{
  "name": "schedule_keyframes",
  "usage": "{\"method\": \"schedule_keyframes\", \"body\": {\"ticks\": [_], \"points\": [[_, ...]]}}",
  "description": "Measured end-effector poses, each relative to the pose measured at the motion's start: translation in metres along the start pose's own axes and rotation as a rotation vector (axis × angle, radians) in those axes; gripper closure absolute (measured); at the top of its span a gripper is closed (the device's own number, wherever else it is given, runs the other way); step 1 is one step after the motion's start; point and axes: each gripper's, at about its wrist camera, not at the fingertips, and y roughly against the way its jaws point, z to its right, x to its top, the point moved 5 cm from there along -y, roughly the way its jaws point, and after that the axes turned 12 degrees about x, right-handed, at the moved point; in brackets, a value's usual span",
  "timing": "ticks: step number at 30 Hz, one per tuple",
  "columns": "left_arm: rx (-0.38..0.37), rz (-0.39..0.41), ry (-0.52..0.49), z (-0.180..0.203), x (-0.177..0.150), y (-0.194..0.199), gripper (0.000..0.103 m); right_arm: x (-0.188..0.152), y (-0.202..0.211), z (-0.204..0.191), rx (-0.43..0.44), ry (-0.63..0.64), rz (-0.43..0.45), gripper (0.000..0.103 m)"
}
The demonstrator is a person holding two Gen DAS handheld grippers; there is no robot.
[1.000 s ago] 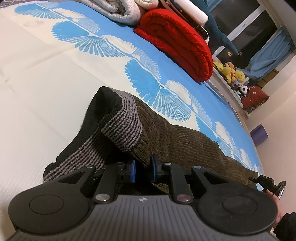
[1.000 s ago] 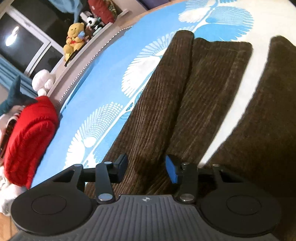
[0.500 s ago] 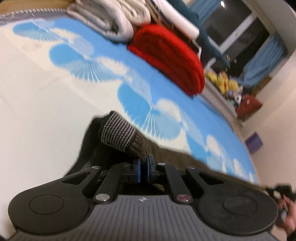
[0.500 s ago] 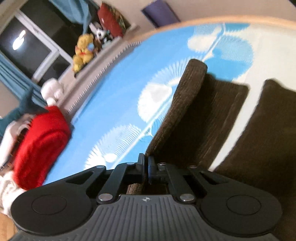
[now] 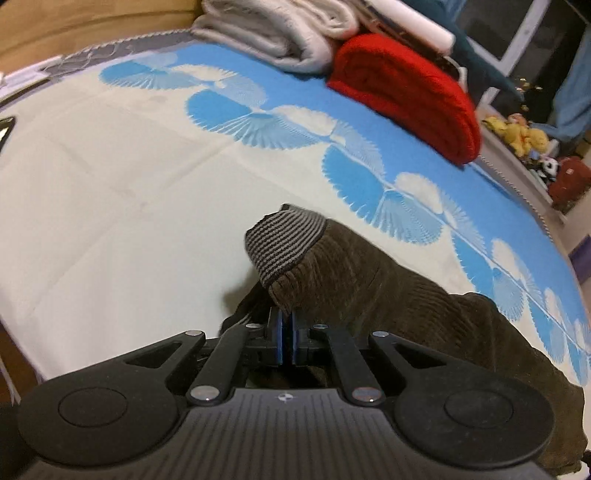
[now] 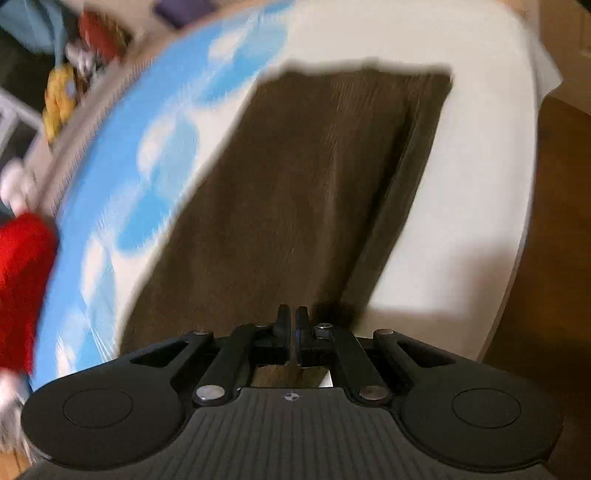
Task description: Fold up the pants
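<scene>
This is a bedroom in a home. A wide bed (image 5: pixel 110 177) fills most of both views, covered by a cream sheet with a blue band of fan-shaped prints (image 5: pixel 354 173). At its far side lie a folded red blanket (image 5: pixel 402 88) and a folded pale grey blanket (image 5: pixel 291 37). Beyond the bed runs a low ledge holding yellow plush toys (image 5: pixel 521 133) and a dark red cushion (image 5: pixel 569 181). Behind that stands a dark window (image 5: pixel 495 33) with blue curtains (image 5: pixel 572 92) hanging at its side. Wooden flooring (image 6: pixel 546 206) shows past the bed's edge in the right wrist view.
</scene>
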Motion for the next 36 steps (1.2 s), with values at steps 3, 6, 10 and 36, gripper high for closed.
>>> {"method": "schedule_keyframes", "body": {"ticks": [3, 6, 10, 36], "points": [[0.012, -0.046, 0.043, -0.012, 0.007, 0.012, 0.097, 0.026, 0.018, 0.013, -0.011, -0.051, 0.069, 0.098], [0.009, 0.025, -0.006, -0.015, 0.006, 0.029, 0.09, 0.05, 0.034, 0.031, 0.037, -0.101, 0.171, 0.098], [0.009, 0.024, -0.101, -0.007, -0.013, 0.016, 0.09, 0.06, 0.021, 0.066, 0.032, -0.111, 0.275, 0.09], [-0.018, 0.12, -0.297, 0.073, -0.01, -0.024, 0.084, 0.117, -0.059, 0.102, 0.061, -0.166, 0.314, 0.09]]}}
